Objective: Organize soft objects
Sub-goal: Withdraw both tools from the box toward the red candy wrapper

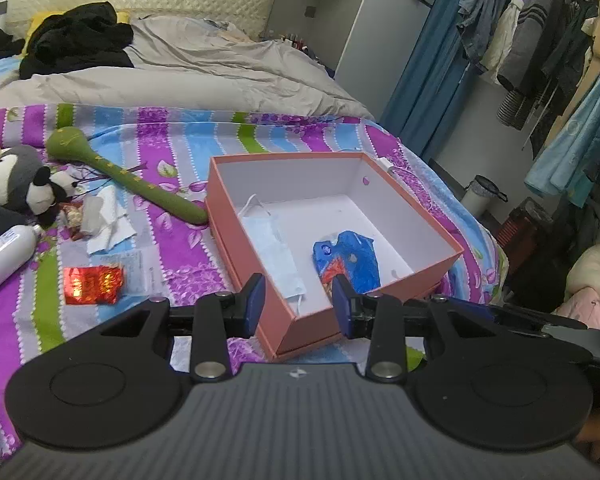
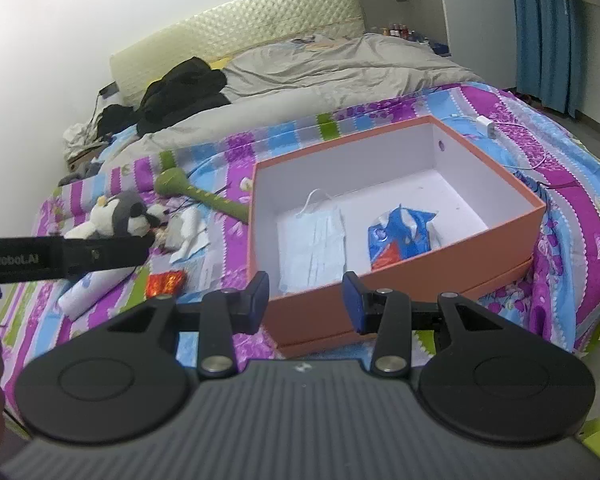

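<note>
Nearest me, both tools hang over the near corner of the box (image 1: 256, 216), and neither holds anything. My left gripper (image 1: 298, 306) has its jaws partly apart with nothing between the pads; my right gripper (image 2: 306, 302) looks the same, empty and half open.

Inside the box, a mask (image 1: 274, 254) lies along the left wall and a blue packet (image 1: 350, 258) sits just beside it, so those two look done.

What remains lies left of the box on the sheet (image 1: 172, 248). A red wrapper (image 1: 92, 285) is closest, then a white bottle (image 1: 4, 258) and tissues (image 1: 108, 220), then the plush (image 1: 12, 188).

The green stick (image 1: 140, 184) matters most, I think: its thin end is touching or nearly touching the box's left wall, and its long axis runs away up-left to the round head. My left gripper is nearer to all of this, so I judge the next reach is leftward with that hand.

Writing: in the right view, the left tool's side (image 2: 60, 258) reads "enRobot.AI", cut off at the edge. The stick's gold marks I cannot read.
</note>
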The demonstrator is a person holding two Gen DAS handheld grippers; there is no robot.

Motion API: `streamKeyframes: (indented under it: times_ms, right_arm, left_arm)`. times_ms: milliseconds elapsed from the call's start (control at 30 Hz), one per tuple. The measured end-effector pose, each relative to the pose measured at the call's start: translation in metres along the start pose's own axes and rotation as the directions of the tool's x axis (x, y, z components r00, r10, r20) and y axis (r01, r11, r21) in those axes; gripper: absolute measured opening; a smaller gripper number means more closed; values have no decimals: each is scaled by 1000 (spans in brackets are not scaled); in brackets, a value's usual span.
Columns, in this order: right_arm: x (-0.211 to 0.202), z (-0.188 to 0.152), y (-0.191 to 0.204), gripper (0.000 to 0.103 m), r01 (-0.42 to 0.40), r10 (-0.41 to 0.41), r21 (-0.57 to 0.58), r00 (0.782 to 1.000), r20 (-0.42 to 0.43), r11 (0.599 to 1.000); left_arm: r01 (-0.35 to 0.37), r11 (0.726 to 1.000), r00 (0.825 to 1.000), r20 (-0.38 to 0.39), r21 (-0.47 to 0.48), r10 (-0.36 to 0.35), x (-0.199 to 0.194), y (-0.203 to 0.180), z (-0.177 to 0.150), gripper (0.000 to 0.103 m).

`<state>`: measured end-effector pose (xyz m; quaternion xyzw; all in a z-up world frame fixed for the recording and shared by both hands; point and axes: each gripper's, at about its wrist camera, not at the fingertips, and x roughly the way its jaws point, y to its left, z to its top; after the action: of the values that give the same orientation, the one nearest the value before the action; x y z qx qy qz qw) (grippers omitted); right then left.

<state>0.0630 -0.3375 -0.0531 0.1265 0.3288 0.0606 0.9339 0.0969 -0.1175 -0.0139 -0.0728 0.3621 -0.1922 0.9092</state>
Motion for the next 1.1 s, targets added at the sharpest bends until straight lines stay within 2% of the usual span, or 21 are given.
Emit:
streamKeyframes:
  times_ms: [433,900,1100]
  right_arm:
    - [-13,-19,32,44,-46,45,-56,999,-16,997]
    - [-7,-26,68,44,-132,127,-112,990,-54,985]
    - [-2,-31,83,44,-167,156,-150,984,-87,974]
  left_arm:
    - [-44,998,999,18,-47,45,-38,23,-33,42]
    - [-105,989,994,29,-103,109,-60,51,-47,42]
    - [-135,978,990,29,-158,141,-68,70,-58,42]
